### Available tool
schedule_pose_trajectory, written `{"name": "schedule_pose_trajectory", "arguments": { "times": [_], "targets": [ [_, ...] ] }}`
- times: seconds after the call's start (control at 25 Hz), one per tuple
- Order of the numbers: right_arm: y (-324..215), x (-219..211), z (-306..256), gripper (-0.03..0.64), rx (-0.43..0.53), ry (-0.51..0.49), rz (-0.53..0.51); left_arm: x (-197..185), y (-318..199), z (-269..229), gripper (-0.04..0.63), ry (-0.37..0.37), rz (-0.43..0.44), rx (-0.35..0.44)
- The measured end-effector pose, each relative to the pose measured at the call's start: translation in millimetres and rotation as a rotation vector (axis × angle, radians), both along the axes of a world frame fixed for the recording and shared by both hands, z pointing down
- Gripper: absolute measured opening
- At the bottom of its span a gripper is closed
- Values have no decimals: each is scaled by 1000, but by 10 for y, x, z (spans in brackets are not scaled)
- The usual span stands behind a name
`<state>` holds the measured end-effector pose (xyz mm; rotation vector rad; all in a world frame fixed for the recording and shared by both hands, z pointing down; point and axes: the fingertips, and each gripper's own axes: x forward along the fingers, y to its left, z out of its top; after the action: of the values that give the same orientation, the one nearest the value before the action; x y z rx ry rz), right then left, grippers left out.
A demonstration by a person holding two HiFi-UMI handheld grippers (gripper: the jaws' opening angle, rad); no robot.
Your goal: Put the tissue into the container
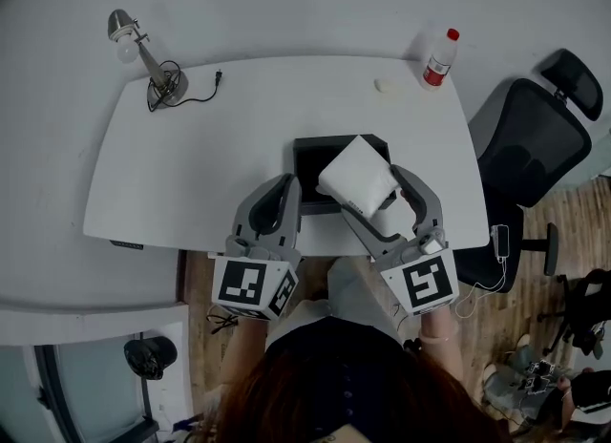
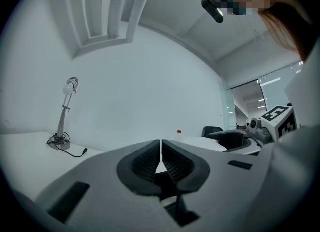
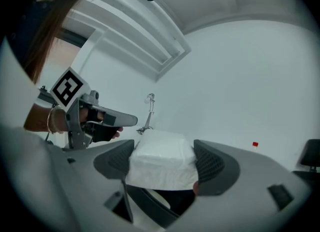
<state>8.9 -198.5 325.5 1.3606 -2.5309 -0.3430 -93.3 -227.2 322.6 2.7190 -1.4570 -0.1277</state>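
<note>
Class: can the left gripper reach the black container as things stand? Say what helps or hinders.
Probably yes: the left gripper, shut and empty, sits beside the container with nothing between; the right gripper holds the tissue over its right part.

Lamp (image 1: 143,54) at left; tissue (image 1: 355,183) above container (image 1: 310,159).

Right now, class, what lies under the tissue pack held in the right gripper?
Under the tissue pack, clamped in the right gripper, sits the black container on the white table. Its left side shows bare; the part beneath the pack is covered.
</note>
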Motion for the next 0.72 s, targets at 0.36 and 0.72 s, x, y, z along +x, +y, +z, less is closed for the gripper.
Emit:
{"name": "schedule_pose_trajectory", "arguments": {
  "times": [0.36, 0.72],
  "targets": [
    [-262, -79, 296, 388, -81, 82, -169, 94, -404, -12, 34, 0, -49, -4],
    [-403, -144, 540, 388, -139, 133, -380, 106, -645, 23, 34, -8, -115, -17]
  ]
}}
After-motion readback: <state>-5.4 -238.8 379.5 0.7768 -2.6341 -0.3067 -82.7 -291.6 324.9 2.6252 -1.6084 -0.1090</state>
